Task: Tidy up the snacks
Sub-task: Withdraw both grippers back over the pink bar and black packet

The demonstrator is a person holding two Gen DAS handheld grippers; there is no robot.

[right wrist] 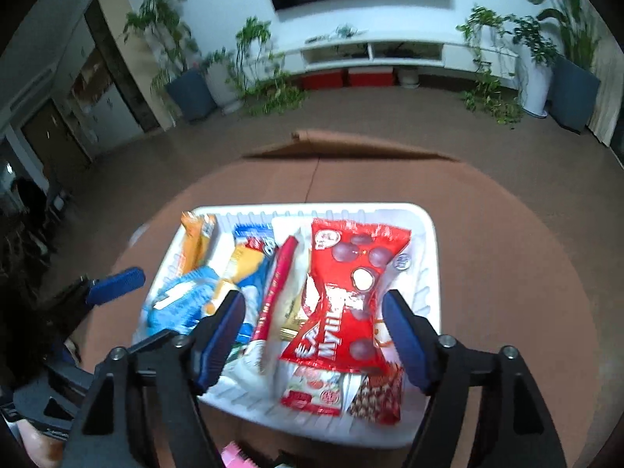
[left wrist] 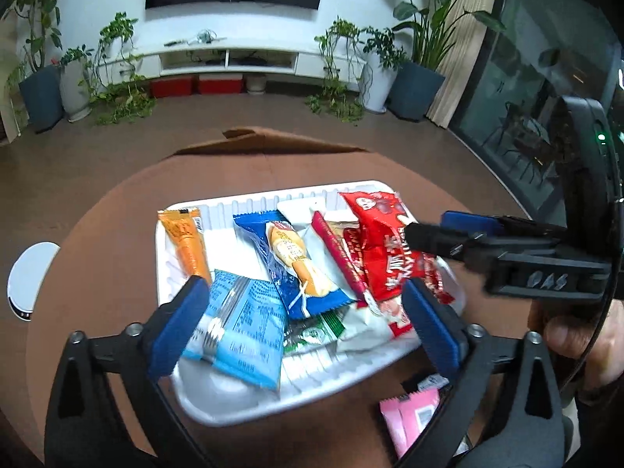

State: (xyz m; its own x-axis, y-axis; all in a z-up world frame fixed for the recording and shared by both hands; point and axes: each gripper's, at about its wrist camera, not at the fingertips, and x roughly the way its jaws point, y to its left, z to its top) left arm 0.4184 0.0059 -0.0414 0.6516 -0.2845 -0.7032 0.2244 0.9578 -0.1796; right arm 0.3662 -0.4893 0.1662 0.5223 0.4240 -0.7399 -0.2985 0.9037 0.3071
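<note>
A white tray point(left wrist: 218, 210) on a brown round table holds several snack packs: an orange bar point(left wrist: 187, 243), a light blue pack point(left wrist: 241, 319), a dark blue wafer pack point(left wrist: 296, 261), a red stick pack point(left wrist: 341, 257) and a red chocolate-ball bag point(left wrist: 384, 241). My left gripper point(left wrist: 306, 318) is open above the tray's near side, empty. My right gripper point(right wrist: 312, 335) is open above the red bag point(right wrist: 347, 292), empty; it also shows in the left wrist view point(left wrist: 448, 230). The tray also shows in the right wrist view point(right wrist: 427, 234).
A pink pack point(left wrist: 409, 417) lies on the table beside the tray's near right corner. A white round device point(left wrist: 29, 273) sits at the table's left edge. A cardboard piece point(left wrist: 265, 142) lies beyond the table. Potted plants and a TV cabinet stand at the far wall.
</note>
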